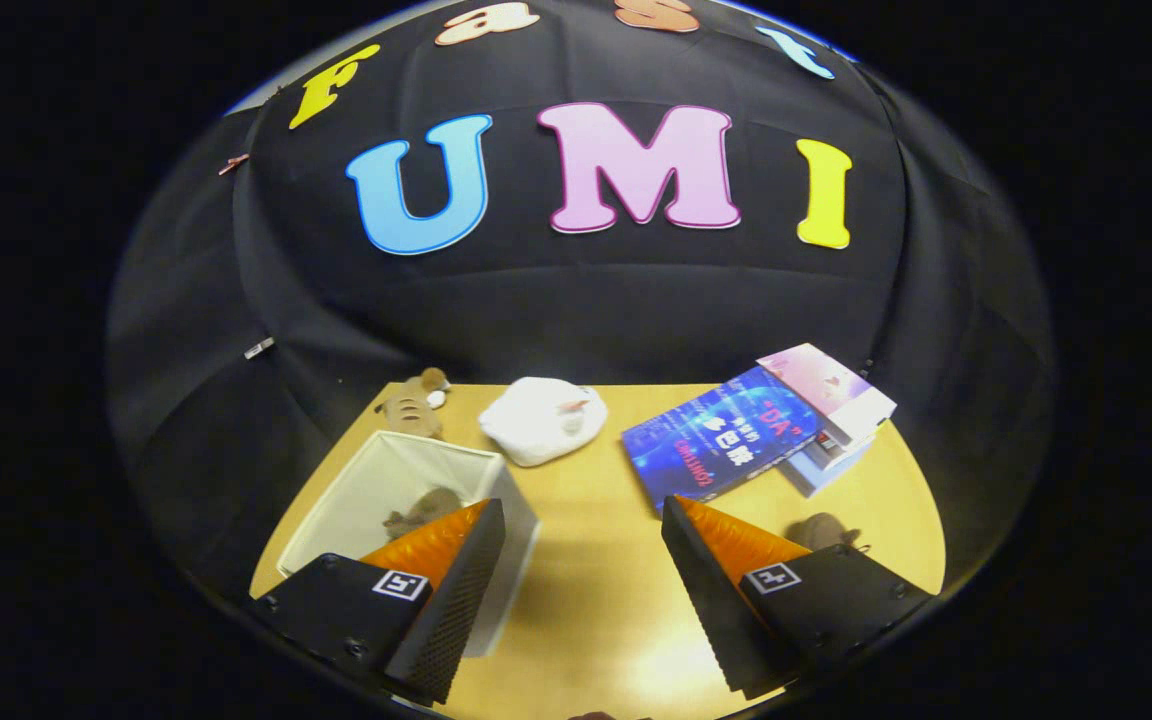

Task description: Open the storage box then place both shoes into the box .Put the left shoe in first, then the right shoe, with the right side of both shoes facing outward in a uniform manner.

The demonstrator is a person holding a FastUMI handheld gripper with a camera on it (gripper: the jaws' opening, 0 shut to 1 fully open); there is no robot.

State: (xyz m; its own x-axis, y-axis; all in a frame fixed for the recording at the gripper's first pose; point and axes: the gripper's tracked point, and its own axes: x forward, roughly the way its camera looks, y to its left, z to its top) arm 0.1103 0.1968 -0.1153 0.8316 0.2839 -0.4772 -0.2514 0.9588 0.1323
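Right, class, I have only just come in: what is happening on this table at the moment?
A hand-held gripper hangs over a wooden table, its fingers wide apart and holding nothing. The white storage box stands open by one finger, with one brown shoe already lying inside. The other brown shoe lies on the table, partly hidden behind the other finger. Beyond the fingers lie a small brown toy, a white plush toy and stacked books.
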